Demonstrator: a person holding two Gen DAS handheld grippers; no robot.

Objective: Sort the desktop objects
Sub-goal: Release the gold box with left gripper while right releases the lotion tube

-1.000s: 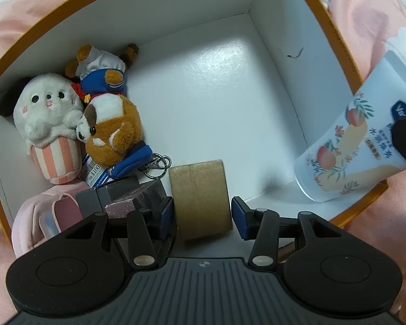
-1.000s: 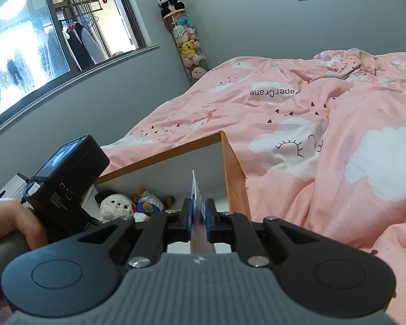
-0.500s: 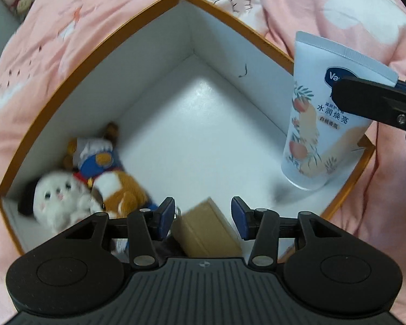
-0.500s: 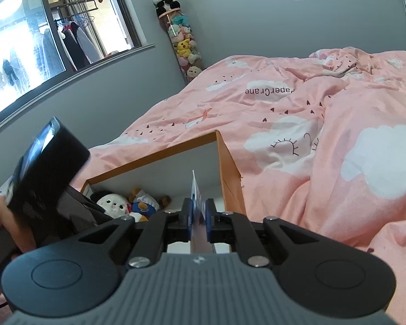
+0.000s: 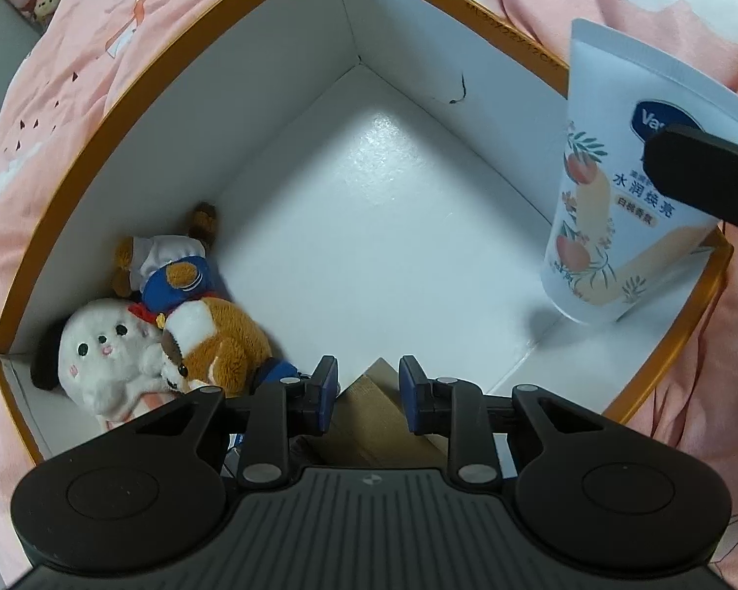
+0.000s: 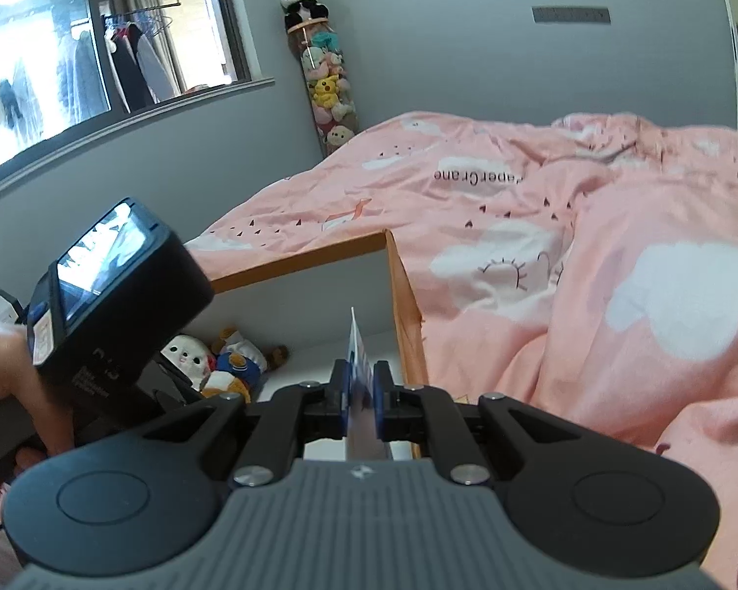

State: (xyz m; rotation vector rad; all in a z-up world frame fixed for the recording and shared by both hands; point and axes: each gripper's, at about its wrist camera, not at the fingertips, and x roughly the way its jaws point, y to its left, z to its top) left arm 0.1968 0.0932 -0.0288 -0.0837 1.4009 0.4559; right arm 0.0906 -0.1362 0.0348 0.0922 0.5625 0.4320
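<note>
The white box [image 5: 280, 113] was seen on the pink bed [image 6: 590, 255]. The lotion tube [image 5: 610, 206], upright at three o'clock over the box's corner, was pinched by the right tool [image 6: 361, 398]. The left tool's [image 5: 367, 388] jaws were closing (nothing gripped), above the tape roll [image 5: 374, 418].

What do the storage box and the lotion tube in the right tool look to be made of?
Storage box: likely coated cardboard, with thin flat walls, an orange rim and a glossy white floor that glares. Lotion tube: looks like soft matte plastic, its flat crimped end pinched by the right tool.
</note>
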